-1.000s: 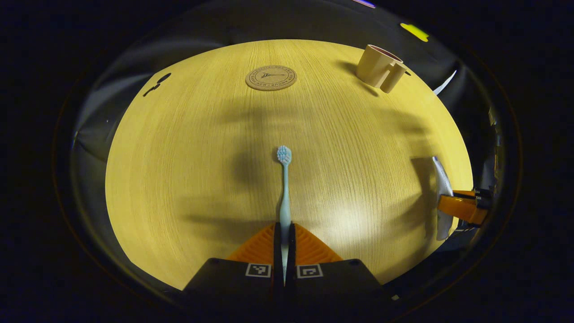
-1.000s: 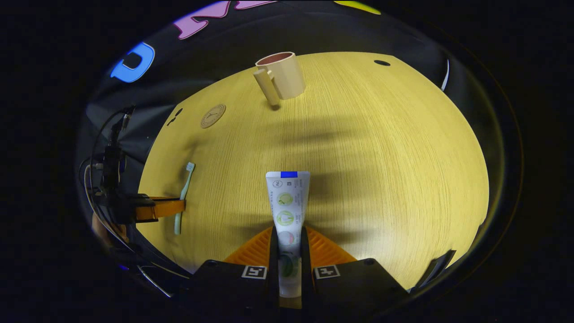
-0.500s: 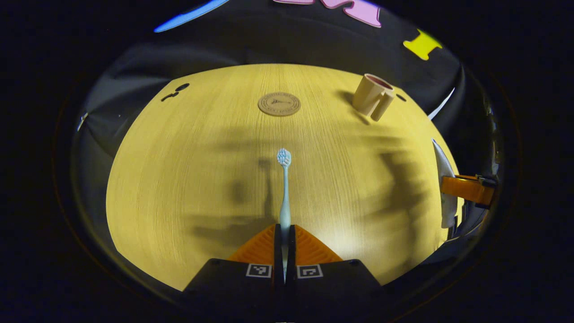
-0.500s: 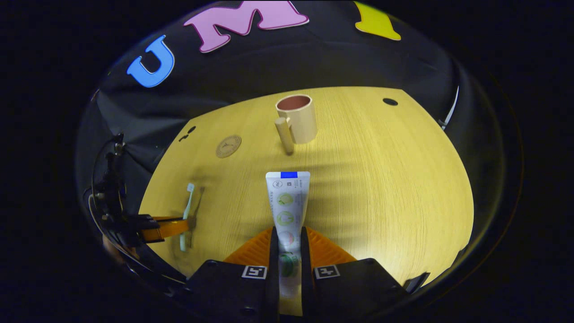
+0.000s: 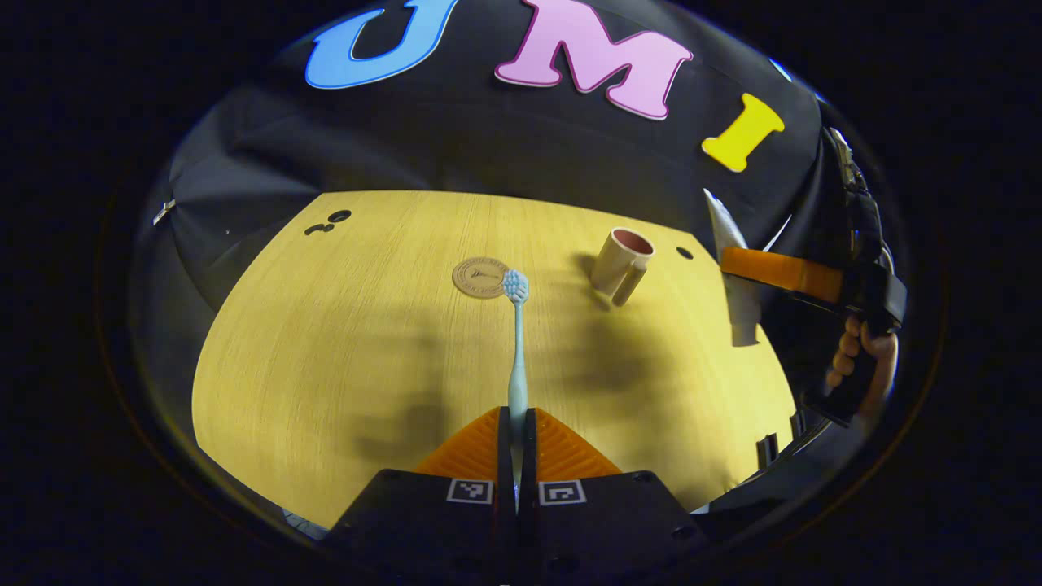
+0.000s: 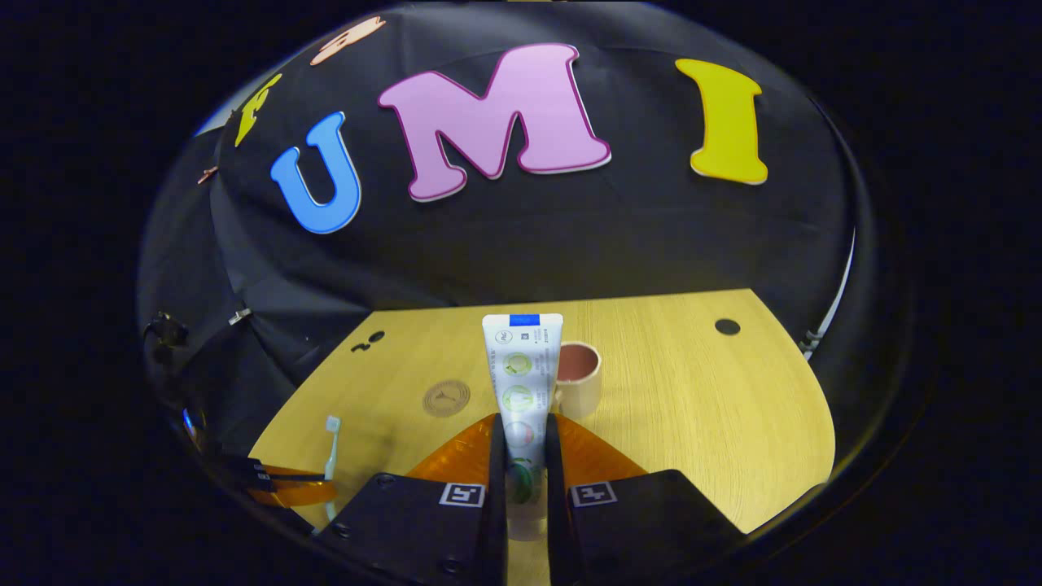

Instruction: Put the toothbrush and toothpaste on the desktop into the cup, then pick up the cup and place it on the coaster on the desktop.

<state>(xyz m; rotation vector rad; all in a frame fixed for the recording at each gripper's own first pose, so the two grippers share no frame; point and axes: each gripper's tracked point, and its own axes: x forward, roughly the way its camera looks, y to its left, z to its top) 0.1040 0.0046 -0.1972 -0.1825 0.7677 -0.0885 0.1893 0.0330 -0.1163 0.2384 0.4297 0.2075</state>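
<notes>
Above the desktop (image 5: 326, 342), each gripper is clamped: left (image 5: 516, 423) on toothbrush (image 5: 516, 342), right (image 6: 525, 439) on toothpaste (image 6: 521, 366).

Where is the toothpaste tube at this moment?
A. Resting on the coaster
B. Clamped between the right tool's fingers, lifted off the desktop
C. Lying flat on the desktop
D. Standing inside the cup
B: in the right gripper view the toothpaste tube sits pinched in the right tool, raised above the desktop, with the cup behind it holding nothing.
</notes>
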